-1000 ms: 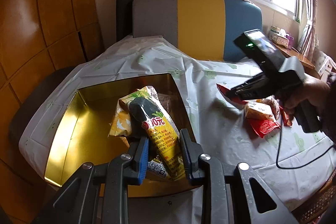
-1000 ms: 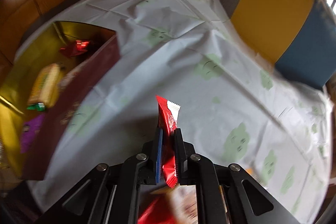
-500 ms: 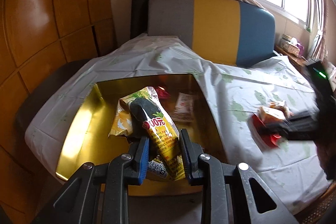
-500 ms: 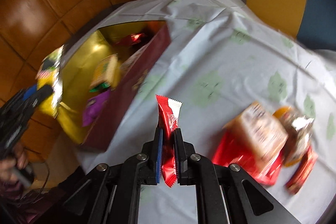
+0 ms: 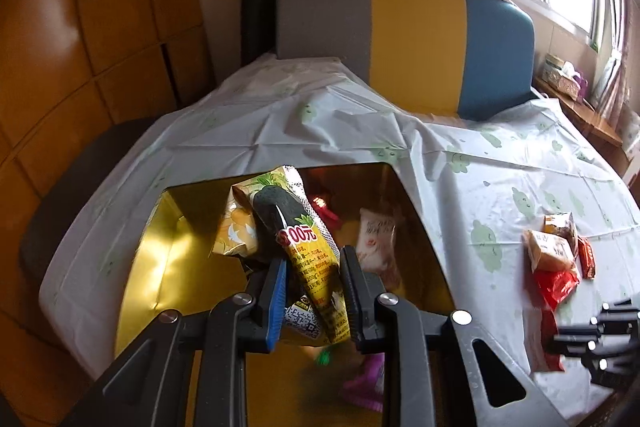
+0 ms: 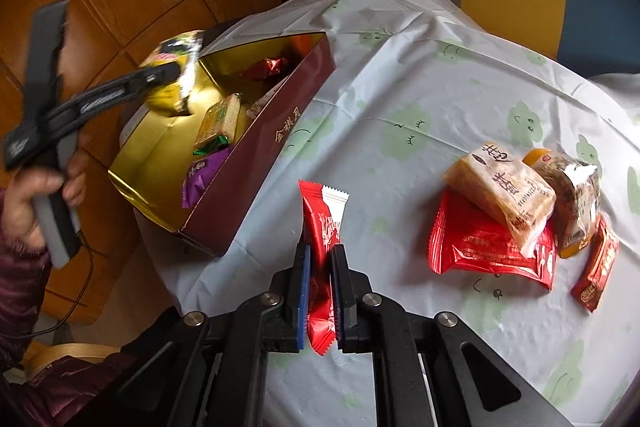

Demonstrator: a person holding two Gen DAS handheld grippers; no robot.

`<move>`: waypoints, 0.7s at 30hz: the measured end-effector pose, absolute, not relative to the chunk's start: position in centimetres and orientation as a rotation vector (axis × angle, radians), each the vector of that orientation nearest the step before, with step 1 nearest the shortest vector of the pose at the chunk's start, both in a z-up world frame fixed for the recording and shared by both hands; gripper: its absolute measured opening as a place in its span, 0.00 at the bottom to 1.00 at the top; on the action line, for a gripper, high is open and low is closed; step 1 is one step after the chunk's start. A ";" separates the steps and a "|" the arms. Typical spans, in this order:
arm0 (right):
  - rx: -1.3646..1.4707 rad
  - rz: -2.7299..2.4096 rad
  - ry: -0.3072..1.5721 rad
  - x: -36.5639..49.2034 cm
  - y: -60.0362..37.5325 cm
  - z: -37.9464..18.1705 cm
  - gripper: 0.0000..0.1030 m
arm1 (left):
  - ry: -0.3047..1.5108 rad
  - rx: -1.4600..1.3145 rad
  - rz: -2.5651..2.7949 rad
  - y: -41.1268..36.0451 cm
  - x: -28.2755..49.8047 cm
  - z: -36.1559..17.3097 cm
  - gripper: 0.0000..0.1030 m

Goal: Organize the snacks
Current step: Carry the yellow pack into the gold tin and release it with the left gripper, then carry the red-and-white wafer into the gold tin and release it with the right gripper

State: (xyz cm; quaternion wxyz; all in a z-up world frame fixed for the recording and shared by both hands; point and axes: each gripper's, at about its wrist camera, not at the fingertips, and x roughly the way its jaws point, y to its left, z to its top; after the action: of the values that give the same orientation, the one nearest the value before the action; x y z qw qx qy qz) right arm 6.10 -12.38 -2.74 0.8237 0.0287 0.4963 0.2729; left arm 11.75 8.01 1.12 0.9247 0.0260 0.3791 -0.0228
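- Snacks in wrappers sit in two places: some inside a box lined in gold [image 6: 160,155], and a small heap on the tablecloth [image 6: 400,99] well to that box's right.
- The box has dark red outer walls with gold lettering. It rests near the table's left edge.
- Inside the box, seen from the right wrist view: a purple packet [image 6: 202,175], a pale yellow biscuit pack [image 6: 220,119] and a shiny red sweet [image 6: 266,67] at the far end.
- The left gripper [image 5: 312,291] is clamped on a yellow snack bag [image 5: 308,247] with a dark patch and red price print. The bag hangs above the open box.
- The person's hand [image 6: 40,195] grips the left gripper's handle, a dark red sleeve [image 6: 24,287] below it.
- The right gripper [image 6: 319,291] pinches a small red and white sachet [image 6: 322,223], which stands upright between the pads, above the tablecloth just beside the box's near corner.
- The heap holds a flat red packet [image 6: 484,247], a tan wrapped cake [image 6: 500,187] lying on top of it, a clear-wrapped brown cake [image 6: 572,187] touching that one, and a slim red bar [image 6: 596,267] at the right.
- A pink shape low in the left wrist view is blurred; it may be the purple packet.
- Behind the table stands a grey, yellow and blue headboard [image 5: 416,39].
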 end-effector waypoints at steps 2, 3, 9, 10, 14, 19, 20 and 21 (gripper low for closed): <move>0.072 0.576 1.051 6.1 -12.6 -2.8 0.09 | 0.777 0.070 -0.064 7.3 13.1 0.9 0.25; 0.078 0.572 1.051 6.1 -12.7 -2.8 0.09 | 0.780 0.085 -0.058 6.9 13.8 0.6 0.27; 0.099 0.560 1.043 6.0 -13.0 -3.0 0.09 | 0.820 0.042 -0.032 6.7 14.8 0.1 0.37; 0.102 0.557 1.042 6.1 -13.0 -3.1 0.09 | 0.817 0.033 -0.021 6.8 14.4 0.0 0.37; 0.116 0.554 1.037 6.0 -12.8 -3.1 0.09 | 0.797 0.006 0.014 7.3 12.4 0.2 0.37; 0.127 0.550 1.023 6.0 -12.6 -2.7 0.09 | 0.775 0.001 0.036 7.3 9.0 0.1 0.37; 0.128 0.548 1.017 5.9 -12.7 -2.6 0.09 | 0.774 -0.001 0.038 7.3 8.6 0.1 0.37; 0.132 0.548 1.013 5.9 -12.7 -2.4 0.09 | 0.773 -0.004 0.040 7.3 8.2 0.1 0.37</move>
State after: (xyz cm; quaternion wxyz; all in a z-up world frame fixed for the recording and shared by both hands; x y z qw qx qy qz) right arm 5.90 -12.69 -2.44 0.8367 0.0622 0.4786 0.2587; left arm 8.18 7.32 0.08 0.9261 -0.0021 0.3767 0.0197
